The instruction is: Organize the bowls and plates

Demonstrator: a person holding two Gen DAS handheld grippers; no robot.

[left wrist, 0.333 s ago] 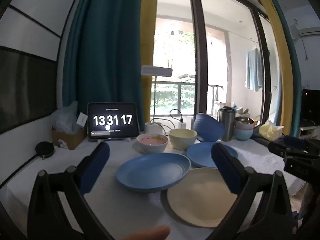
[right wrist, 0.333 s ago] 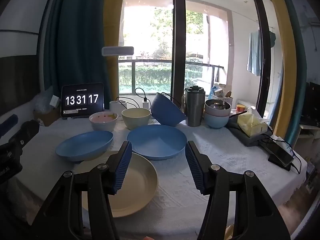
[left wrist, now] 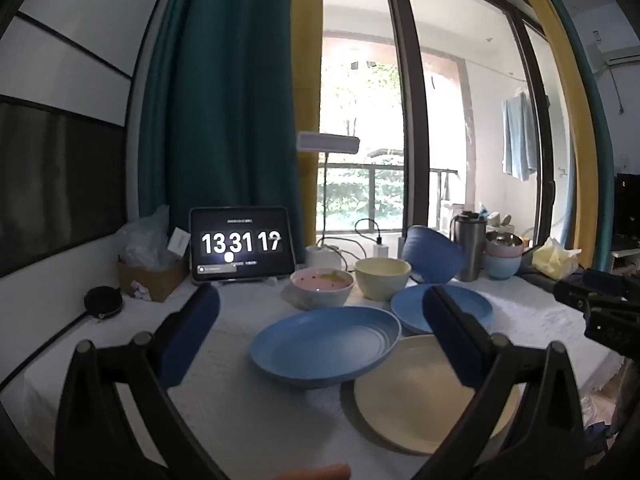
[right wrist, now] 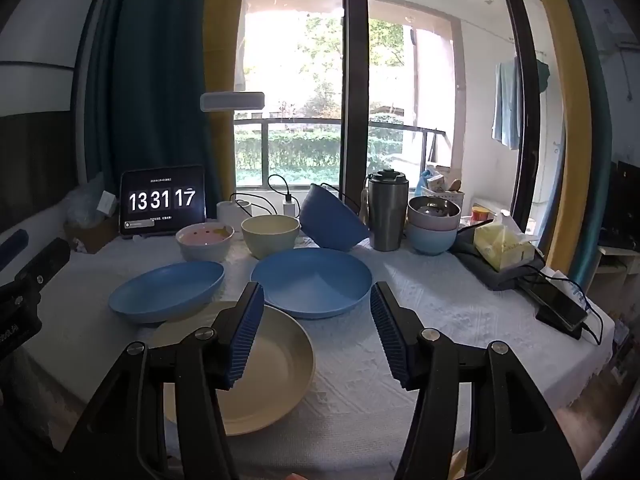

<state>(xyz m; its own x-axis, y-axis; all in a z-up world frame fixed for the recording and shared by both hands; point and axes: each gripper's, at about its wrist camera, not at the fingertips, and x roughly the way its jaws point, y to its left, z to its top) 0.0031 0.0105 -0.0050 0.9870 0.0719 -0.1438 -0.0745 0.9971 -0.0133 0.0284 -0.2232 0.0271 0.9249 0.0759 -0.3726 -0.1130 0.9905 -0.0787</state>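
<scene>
**Both grippers poised, nothing lifted yet**

Daylight from the tall window fills the upper half of both views, over a white-clothed table (right wrist: 400, 320). Largest on it are three plates at centre frame: a cream plate (right wrist: 276, 364) lowest, with a blue plate (right wrist: 316, 280) and a tilted blue plate (right wrist: 168, 288) resting on its far rim. Behind them stand a pink bowl (right wrist: 205, 240), a cream bowl (right wrist: 270, 234), a blue bowl tipped on its side (right wrist: 332, 220) and two stacked bowls (right wrist: 433, 228) at right. Compared with a moment ago the dishes lie unchanged; only the tablet clock (right wrist: 162, 200) is flipping its last digit, so sorting has, I judge, not begun. The left gripper (left wrist: 320, 320) and right gripper (right wrist: 316, 332) hover with fingers spread, empty. The steel insert in the stacked bowls is hard to read (a fingertip barely shows at the left view's bottom edge).
</scene>
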